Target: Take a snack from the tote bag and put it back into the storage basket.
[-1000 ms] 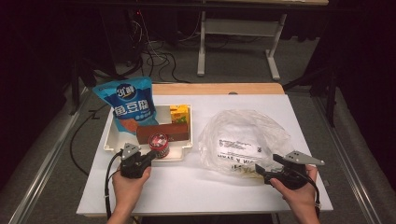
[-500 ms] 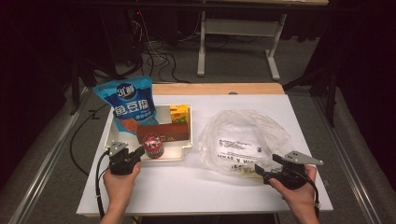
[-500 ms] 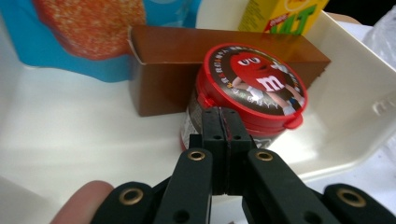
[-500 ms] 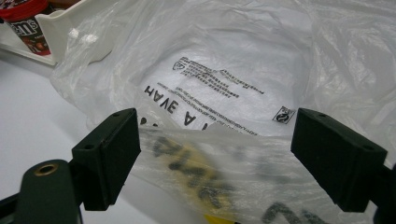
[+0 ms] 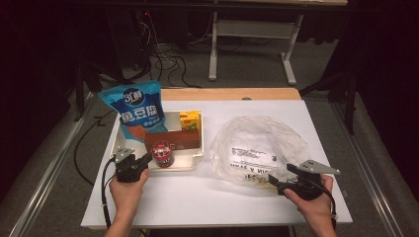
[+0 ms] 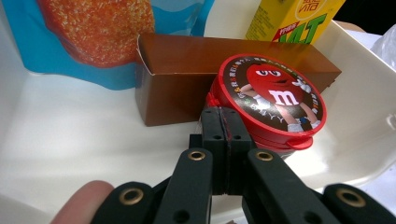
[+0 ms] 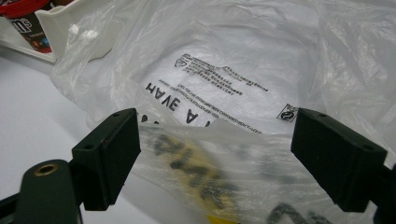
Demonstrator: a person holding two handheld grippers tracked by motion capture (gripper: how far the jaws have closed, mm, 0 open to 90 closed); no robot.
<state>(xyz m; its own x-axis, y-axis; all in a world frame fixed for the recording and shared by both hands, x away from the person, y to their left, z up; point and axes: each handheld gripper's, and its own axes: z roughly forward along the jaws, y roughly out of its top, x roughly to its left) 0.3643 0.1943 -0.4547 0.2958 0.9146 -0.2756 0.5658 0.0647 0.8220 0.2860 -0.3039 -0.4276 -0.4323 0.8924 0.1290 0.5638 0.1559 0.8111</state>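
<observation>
Red-lidded candy tub [image 6: 273,100]: it sits at the near edge of the white tray [image 5: 195,159], touching the brown box [image 6: 187,70] behind it, with the yellow drink carton [image 6: 294,18] and the blue snack bag [image 5: 136,108] further back.
Left gripper [image 6: 223,135]: your jaws are pressed together with nothing between them, tips right against the tub's rim.
Right gripper [image 7: 215,154]: your jaws stand wide, straddling the near edge of the clear plastic bag [image 5: 257,143] without pinching it.
Step in hand: likely picking the tub for the bag.
Doing it well: spread the left jaws wider than the lid before closing, and clamp the side wall below the rim, not the lid.
Tub pointing: its lid faces up and tips slightly toward you.
Long axis: short and near upright, so approach from the side.
Risk: closed tips may shove the tub against the box.
</observation>
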